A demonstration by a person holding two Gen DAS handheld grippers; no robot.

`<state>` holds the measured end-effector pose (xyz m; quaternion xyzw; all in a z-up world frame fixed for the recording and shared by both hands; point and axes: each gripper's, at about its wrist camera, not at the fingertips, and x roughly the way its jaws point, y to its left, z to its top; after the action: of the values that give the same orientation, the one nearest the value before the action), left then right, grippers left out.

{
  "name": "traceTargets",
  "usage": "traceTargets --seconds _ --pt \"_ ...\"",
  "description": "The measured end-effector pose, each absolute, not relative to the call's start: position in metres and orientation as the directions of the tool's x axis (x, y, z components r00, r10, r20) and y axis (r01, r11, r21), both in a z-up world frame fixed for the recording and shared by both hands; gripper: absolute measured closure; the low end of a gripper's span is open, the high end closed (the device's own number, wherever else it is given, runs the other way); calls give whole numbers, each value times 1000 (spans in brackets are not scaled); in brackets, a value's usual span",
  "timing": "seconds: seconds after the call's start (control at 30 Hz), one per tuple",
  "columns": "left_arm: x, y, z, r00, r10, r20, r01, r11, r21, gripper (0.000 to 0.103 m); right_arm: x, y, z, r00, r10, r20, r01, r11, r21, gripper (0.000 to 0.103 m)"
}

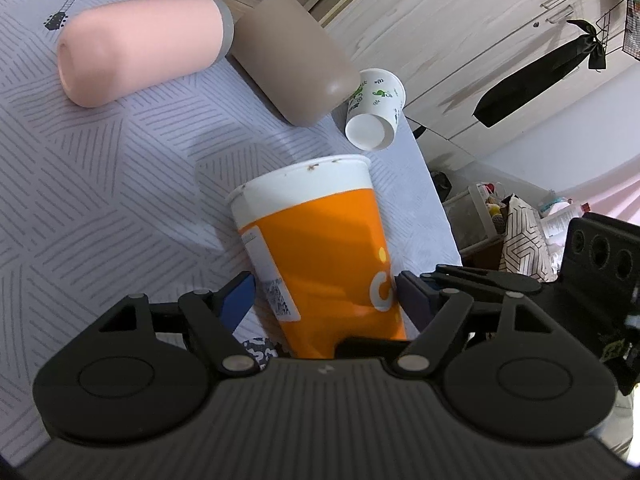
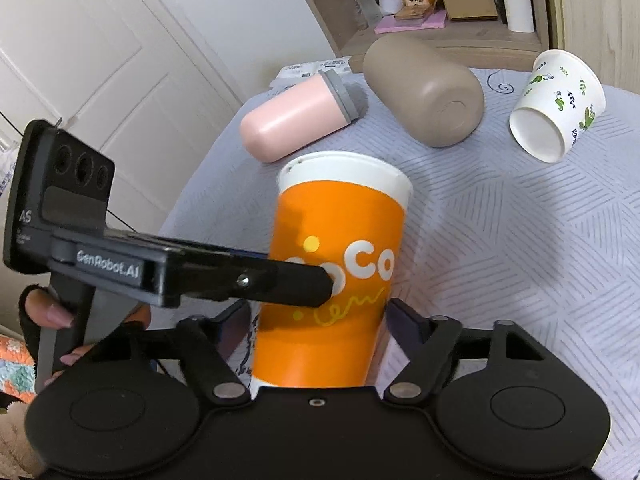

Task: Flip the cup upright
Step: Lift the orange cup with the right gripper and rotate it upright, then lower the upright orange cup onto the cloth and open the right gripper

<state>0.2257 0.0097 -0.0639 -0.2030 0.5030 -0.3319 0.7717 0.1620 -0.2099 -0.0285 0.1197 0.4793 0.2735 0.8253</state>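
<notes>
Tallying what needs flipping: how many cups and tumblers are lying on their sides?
3: pink tumbler far left, brown tumbler beside it, leaf-print paper cup far right. The orange cup stands between both grippers.

On the worktop (image 2: 520,240), in the right wrist view: tall cup (image 2: 336,264) nearest, between the jaws of the right gripper (image 2: 320,320), rim away from the camera. Left gripper (image 2: 280,280) reaching in from the left, touching the cup side. Behind it, lying in a row: bottle (image 2: 296,120) left, tumbler (image 2: 428,92) middle, small cup (image 2: 560,104) right. Bottle and tumbler touching or nearly so. Shelf (image 2: 432,36) behind the worktop.
</notes>
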Motion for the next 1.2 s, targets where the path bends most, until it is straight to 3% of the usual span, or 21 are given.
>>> traceTargets --seconds 0.27,0.6,0.93,1.2 --pt "209 10 -59 320 -726 -609 370 688 -625 28 142 -211 -24 471 555 -686 -377 829 413 28" --pt "156 4 -22 467 -699 -542 574 706 -415 28 87 -204 -6 637 512 -577 -480 848 223 28" --pt "145 7 -13 559 -662 -500 600 739 -306 30 76 -184 -12 735 461 -498 -530 848 3 28" --pt "159 9 -15 588 -638 -497 579 761 -292 32 95 -177 -19 749 449 -487 -519 855 -11 29"
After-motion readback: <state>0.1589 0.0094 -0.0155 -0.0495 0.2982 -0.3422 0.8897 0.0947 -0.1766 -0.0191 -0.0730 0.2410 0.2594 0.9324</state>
